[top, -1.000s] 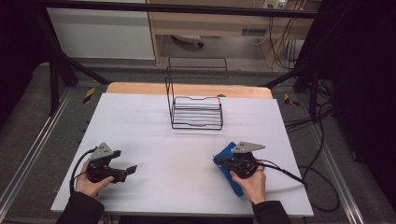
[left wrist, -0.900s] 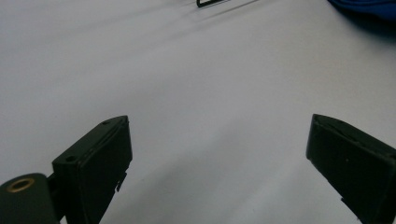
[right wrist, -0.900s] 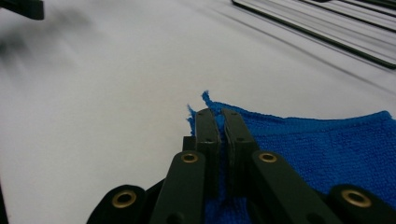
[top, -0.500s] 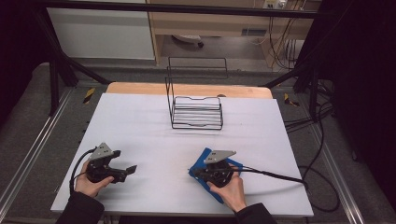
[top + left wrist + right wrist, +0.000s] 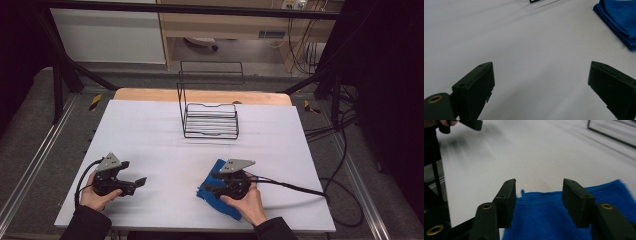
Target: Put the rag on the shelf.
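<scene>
Your right gripper (image 5: 212, 184) hovers over the folded blue cloth (image 5: 210, 196) at the desk's (image 5: 150, 130) near edge, jaws apart and not yet pinching it. Your left gripper (image 5: 139, 182) rests wide open on bare desk, well apart. This looks like the approach to a grasp; next, lower and close on the cloth's edge. The black wire rack (image 5: 210, 120) stands beyond. No writing is readable.
</scene>
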### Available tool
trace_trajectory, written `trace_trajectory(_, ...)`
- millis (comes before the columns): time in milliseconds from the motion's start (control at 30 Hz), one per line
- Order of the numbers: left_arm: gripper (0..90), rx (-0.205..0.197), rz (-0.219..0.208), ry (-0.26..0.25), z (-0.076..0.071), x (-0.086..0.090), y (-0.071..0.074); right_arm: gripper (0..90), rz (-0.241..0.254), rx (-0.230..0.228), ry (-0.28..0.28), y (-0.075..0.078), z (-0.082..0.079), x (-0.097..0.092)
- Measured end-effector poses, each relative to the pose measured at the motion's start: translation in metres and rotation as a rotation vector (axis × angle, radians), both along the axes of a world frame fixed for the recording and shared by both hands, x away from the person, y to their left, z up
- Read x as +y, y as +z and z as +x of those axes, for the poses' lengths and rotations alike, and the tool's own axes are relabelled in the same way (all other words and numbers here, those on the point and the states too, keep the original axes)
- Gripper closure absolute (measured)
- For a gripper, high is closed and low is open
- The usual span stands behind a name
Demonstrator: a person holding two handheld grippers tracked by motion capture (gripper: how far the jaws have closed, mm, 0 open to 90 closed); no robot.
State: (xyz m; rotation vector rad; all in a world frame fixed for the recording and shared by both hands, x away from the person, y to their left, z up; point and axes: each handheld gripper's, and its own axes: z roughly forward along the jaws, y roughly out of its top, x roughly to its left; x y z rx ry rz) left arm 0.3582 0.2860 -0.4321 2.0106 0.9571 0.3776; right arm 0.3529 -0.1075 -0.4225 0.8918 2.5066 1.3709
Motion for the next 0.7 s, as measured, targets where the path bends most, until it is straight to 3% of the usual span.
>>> trace_trajectory(100,7.0,0.000,0.000,0.000,0.000,0.000,0.000,41.6,-0.004,-0.022,-0.063,0.005,0.005,-0.019)
trace_trajectory(133,7.0,0.001,0.000,0.000,0.000,0.000,0.000,41.7,-0.016,-0.027,-0.117,0.005,0.009,-0.036)
trace_trajectory(300,6.4,0.001,0.006,0.001,0.001,-0.001,0.000,45.1,-0.064,0.003,-0.261,0.000,0.013,-0.081)
trace_trajectory(333,6.4,0.001,0.002,0.005,0.001,-0.002,0.000,45.1,-0.064,0.003,-0.261,0.000,0.013,-0.081)
trace_trajectory(467,5.8,0.003,0.006,0.009,0.001,-0.003,0.000,51.4,-0.099,0.038,-0.333,-0.010,0.011,-0.110)
trace_trajectory(500,5.6,0.004,0.010,0.006,0.001,-0.003,0.000,54.9,-0.104,0.068,-0.351,-0.015,0.010,-0.116)
trace_trajectory(600,5.4,0.004,0.011,0.005,0.001,-0.005,0.000,57.8,-0.121,0.079,-0.366,-0.018,0.012,-0.118)
trace_trajectory(700,5.3,0.005,0.011,0.006,0.001,-0.005,0.000,63.9,-0.149,0.125,-0.373,-0.024,0.015,-0.118)
